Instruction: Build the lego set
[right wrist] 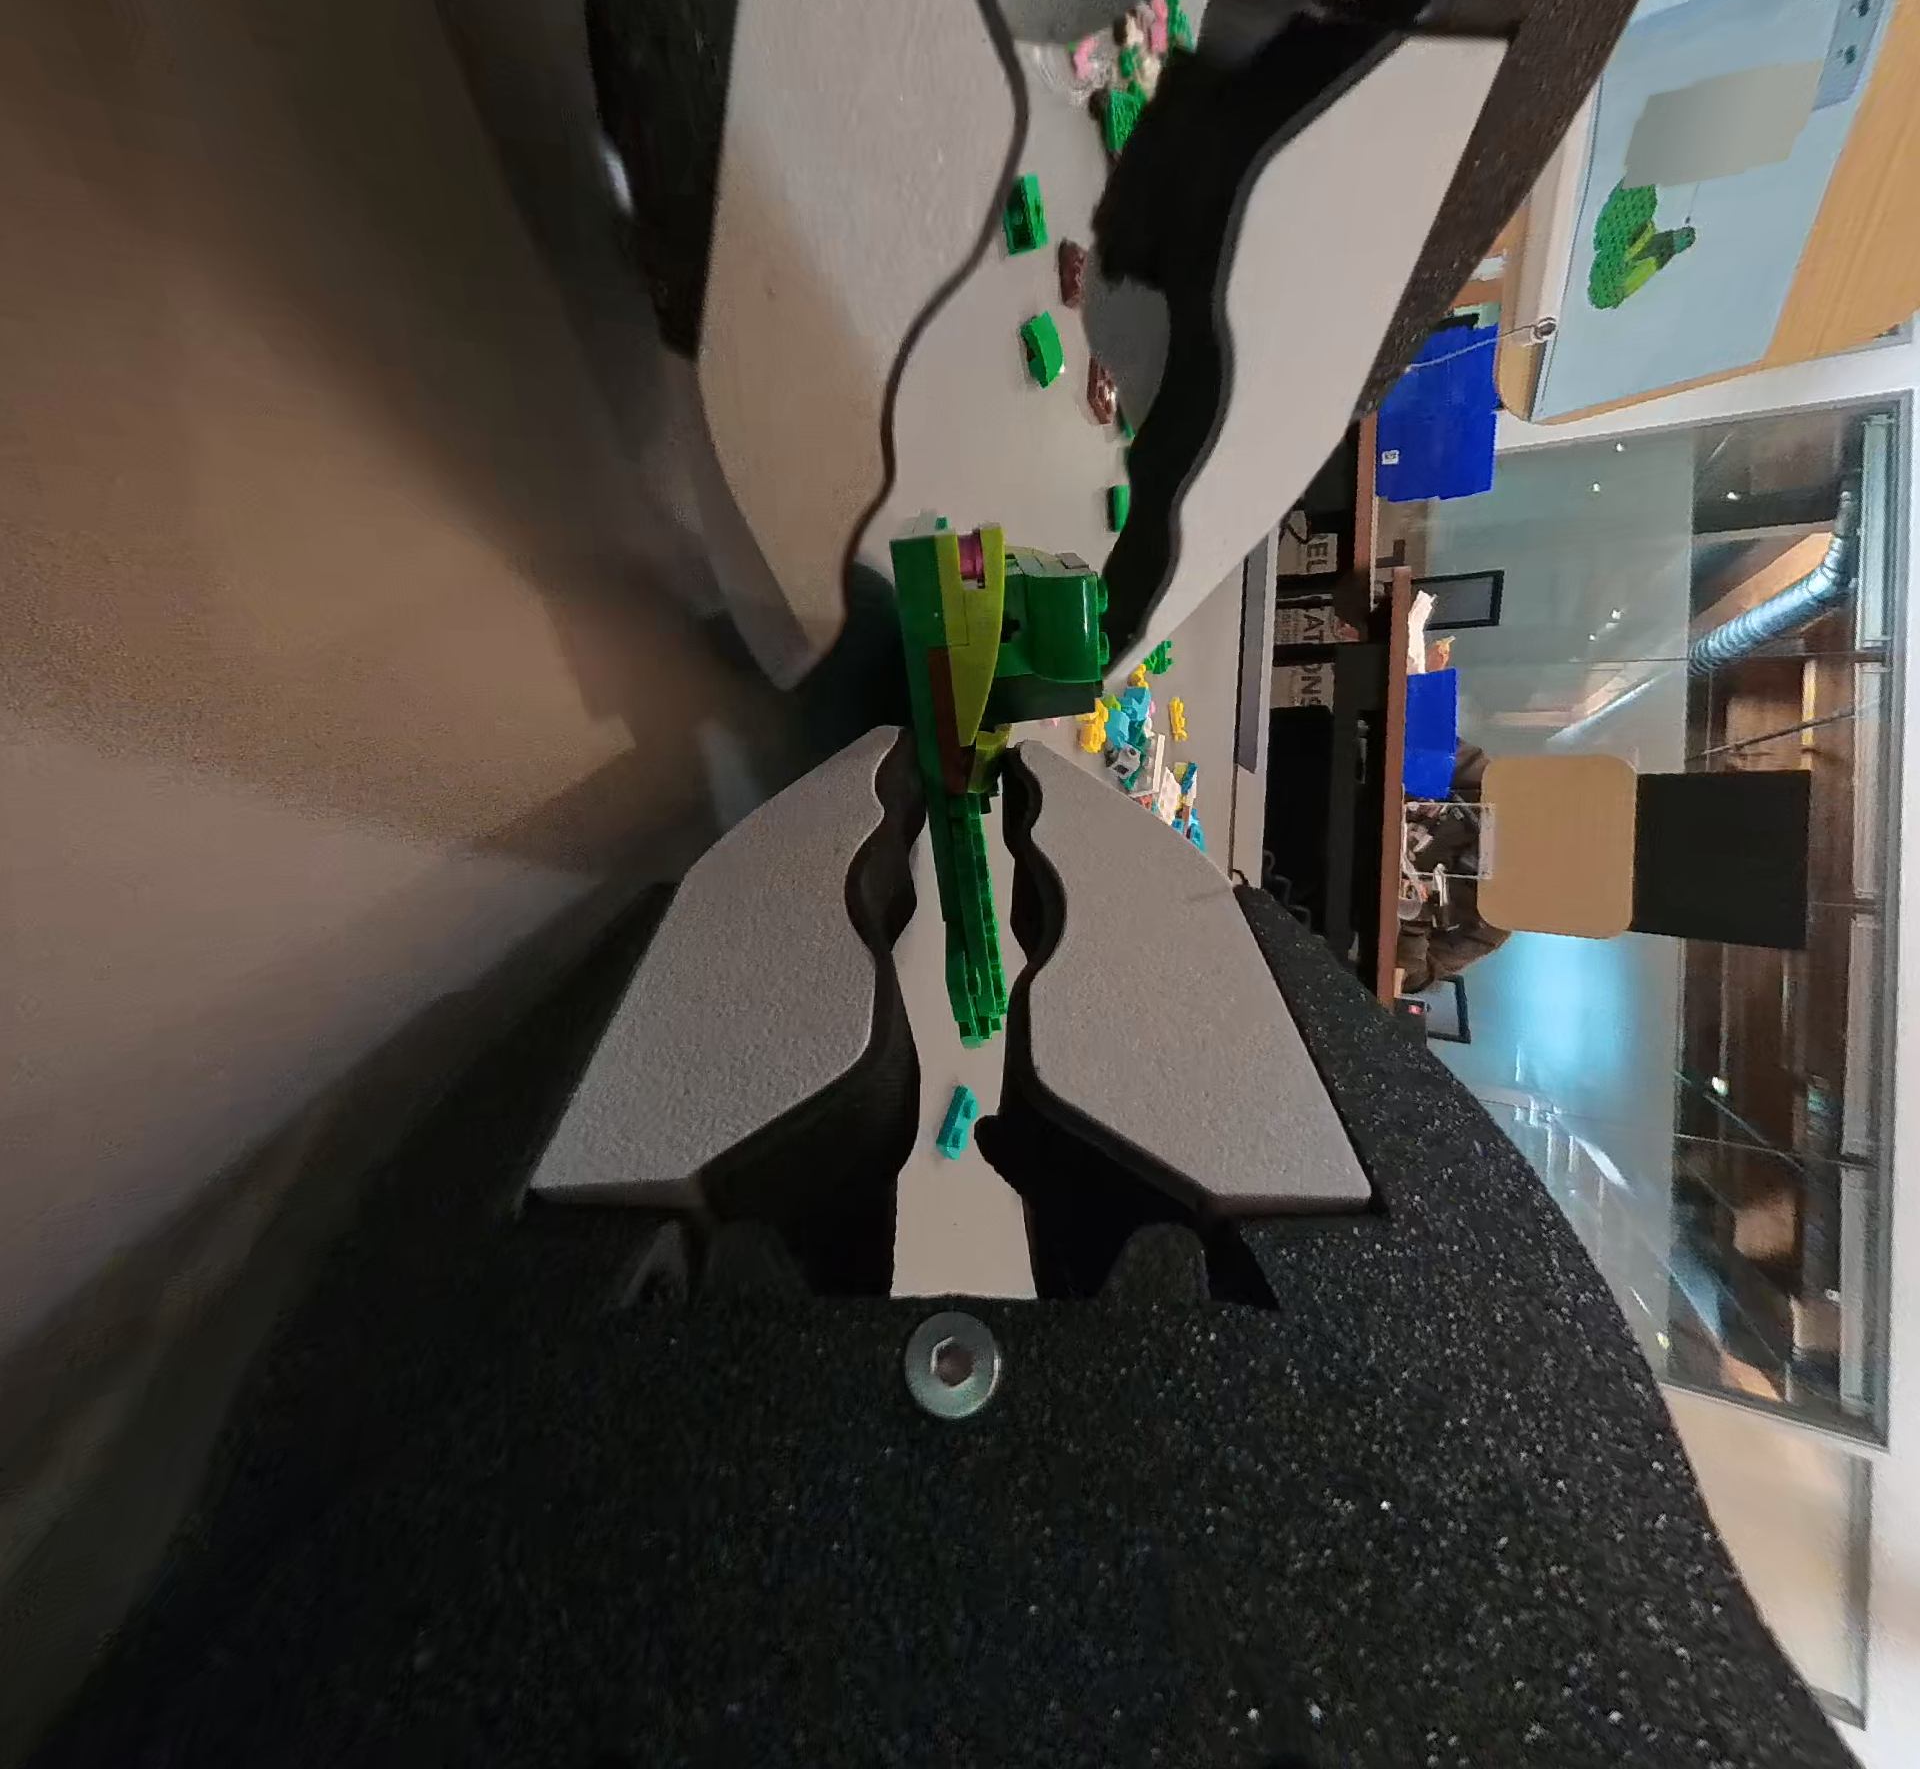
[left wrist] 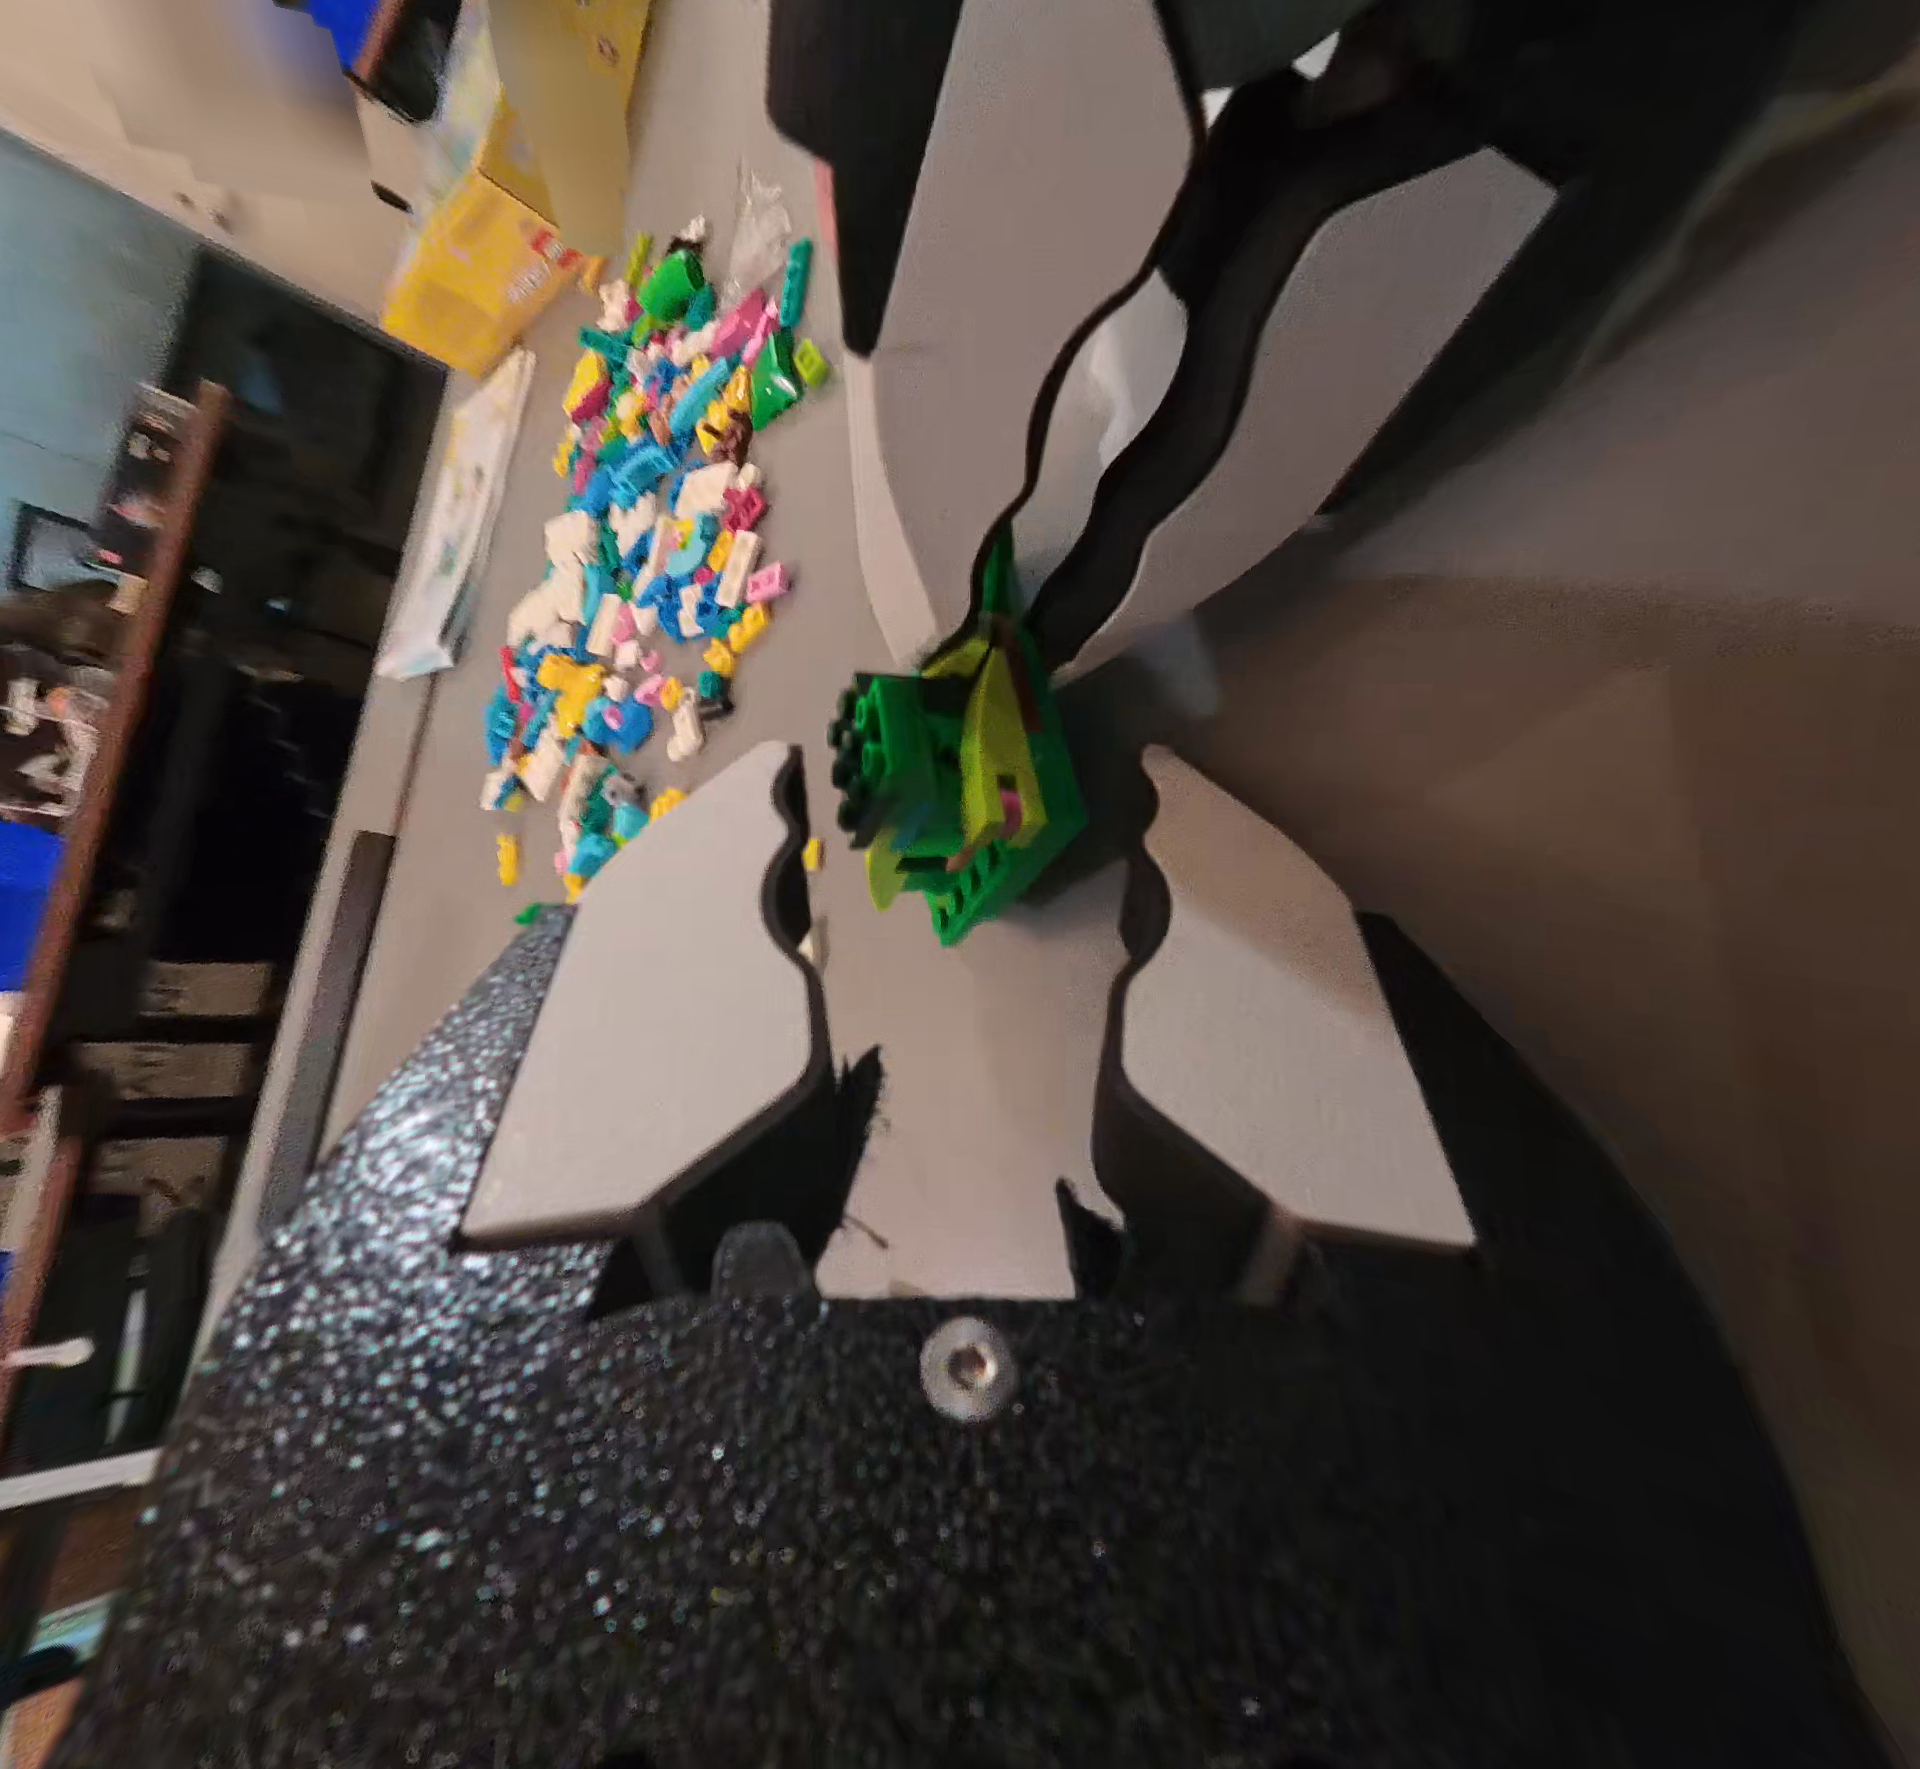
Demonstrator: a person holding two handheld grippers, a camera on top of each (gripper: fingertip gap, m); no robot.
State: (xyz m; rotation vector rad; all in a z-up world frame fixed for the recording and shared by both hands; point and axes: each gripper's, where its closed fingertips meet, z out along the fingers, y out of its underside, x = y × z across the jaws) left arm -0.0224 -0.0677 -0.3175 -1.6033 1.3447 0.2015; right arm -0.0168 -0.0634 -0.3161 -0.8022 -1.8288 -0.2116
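A green and lime lego build [left wrist: 966, 805] is held on edge just above the grey table [left wrist: 956, 1096]. In the left wrist view my left gripper [left wrist: 971, 763] is open, with one fingertip on each side of the build. My right gripper [left wrist: 1013, 597] comes in from the top of that view and pinches the build's upper edge. In the right wrist view my right gripper [right wrist: 961, 743] is shut on the build's green base plate [right wrist: 971, 898]. The left gripper [right wrist: 961, 654] straddles the dark green block [right wrist: 1049, 639] from above.
A pile of loose coloured bricks [left wrist: 644, 556] lies on the table to the left, with yellow boxes [left wrist: 499, 285] and an instruction booklet [left wrist: 457, 514] behind it. A few green bricks [right wrist: 1039, 348] and a teal piece [right wrist: 956, 1122] lie loose. A picture page [right wrist: 1714, 161] stands at the upper right. Only a small space, under 4 cm, lies between the two pairs of fingers.
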